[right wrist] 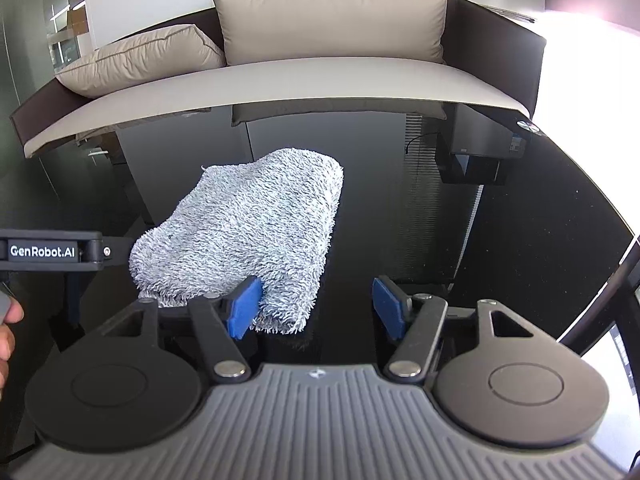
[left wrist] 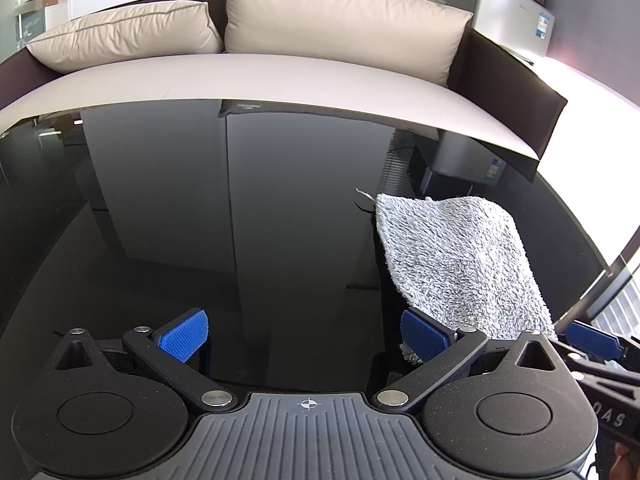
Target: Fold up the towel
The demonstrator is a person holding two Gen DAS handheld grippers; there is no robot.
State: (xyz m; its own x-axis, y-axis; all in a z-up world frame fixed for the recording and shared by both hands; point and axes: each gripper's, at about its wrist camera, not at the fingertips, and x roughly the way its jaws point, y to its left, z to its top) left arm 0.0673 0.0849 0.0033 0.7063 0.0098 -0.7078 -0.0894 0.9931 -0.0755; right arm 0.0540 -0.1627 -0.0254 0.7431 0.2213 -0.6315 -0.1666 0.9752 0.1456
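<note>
A fluffy grey towel lies folded in a thick bundle on the glossy black table. My right gripper is open at the towel's near edge; its left blue pad rests against the pile, the right pad stands apart over bare table. In the left wrist view the same towel lies to the right. My left gripper is open over bare table, its right pad just in front of the towel's near corner. Nothing is gripped.
Beyond the table's far edge stands a sofa with two beige cushions. A grey appliance sits at the back right. A hand shows at the left edge of the right wrist view.
</note>
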